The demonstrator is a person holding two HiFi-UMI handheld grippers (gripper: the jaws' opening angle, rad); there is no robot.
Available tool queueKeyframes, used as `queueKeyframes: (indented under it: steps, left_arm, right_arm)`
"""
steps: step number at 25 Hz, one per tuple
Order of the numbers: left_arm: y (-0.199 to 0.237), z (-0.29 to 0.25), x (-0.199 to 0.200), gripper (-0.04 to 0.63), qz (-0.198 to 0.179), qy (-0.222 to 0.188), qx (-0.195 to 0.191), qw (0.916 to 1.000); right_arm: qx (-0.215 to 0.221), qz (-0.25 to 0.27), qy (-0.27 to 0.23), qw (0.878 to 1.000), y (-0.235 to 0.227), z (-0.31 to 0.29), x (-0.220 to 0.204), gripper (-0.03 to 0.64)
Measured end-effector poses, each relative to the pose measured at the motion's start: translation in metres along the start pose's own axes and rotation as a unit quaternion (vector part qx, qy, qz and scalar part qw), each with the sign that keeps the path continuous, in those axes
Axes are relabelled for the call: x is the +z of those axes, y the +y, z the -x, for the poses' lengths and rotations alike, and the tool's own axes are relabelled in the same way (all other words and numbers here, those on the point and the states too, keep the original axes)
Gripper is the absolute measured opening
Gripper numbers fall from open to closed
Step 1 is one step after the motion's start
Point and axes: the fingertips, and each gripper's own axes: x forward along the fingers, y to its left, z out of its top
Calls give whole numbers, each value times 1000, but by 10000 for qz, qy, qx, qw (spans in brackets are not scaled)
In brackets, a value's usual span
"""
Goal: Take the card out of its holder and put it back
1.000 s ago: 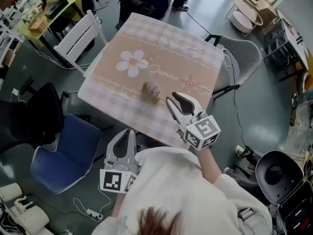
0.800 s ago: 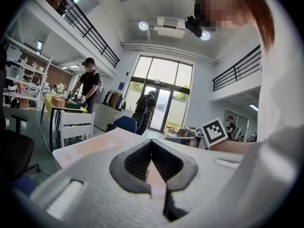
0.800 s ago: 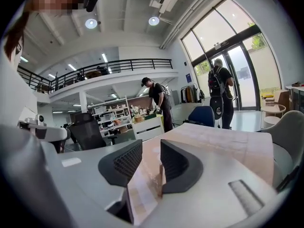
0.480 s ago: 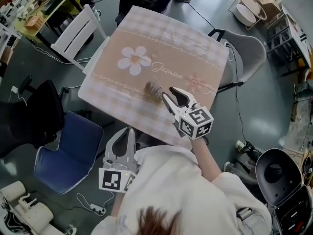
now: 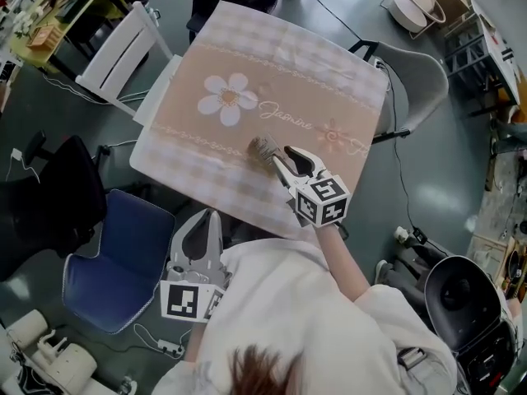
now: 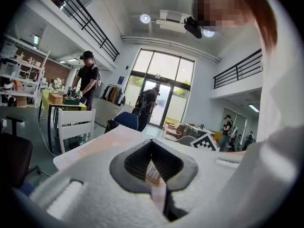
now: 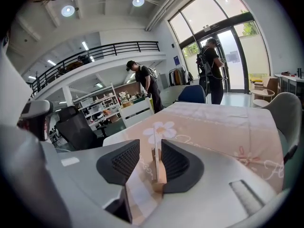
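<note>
Head view: a table (image 5: 206,171) under a pink checked cloth (image 5: 329,89) fills the upper middle of the frame. A grey chair (image 5: 416,76) stands at its right edge, a white chair (image 5: 115,52) at upper left and a blue chair (image 5: 115,262) at lower left. The right gripper (image 5: 283,154) reaches onto the cloth just right of centre. Its tips are at the card (image 5: 262,146), which stands upright below and to the right of the printed flower (image 5: 225,99). The left gripper (image 5: 210,216) hangs off the table's near edge, lower left of centre, well apart from the card.

Right gripper view: the jaws have just been opening and stand released. The card is edge-on between them (closer to the right-hand pad; whether it touches I cannot tell), seated in its tan holder (image 7: 160,177).

Left gripper view: the jaws are clenched tip to tip, with nothing gripped.
</note>
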Motion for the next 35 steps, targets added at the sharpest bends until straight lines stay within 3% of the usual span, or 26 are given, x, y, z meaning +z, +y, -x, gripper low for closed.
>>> queueKeyframes:
  steps: [9,16,23,35]
  left_arm:
    - [39,-7,9,0,8,-9,-130,9999]
    - [47,-16,7,0,121,52,-310,9994]
    - [57,-19,2,0,69,127,-468,9988]
    - [61,-19,1,0,353,148,-402,9985]
  right_arm:
    - [-346,-232,69,9991,-12,-24,-10,137]
    - [-416,-201,69,9989,-12,-28,-17,29]
    - [-471,34,123,9988,-10,-29,-18,25]
    - [-509,116,137,9985,-6,-30,-13,18]
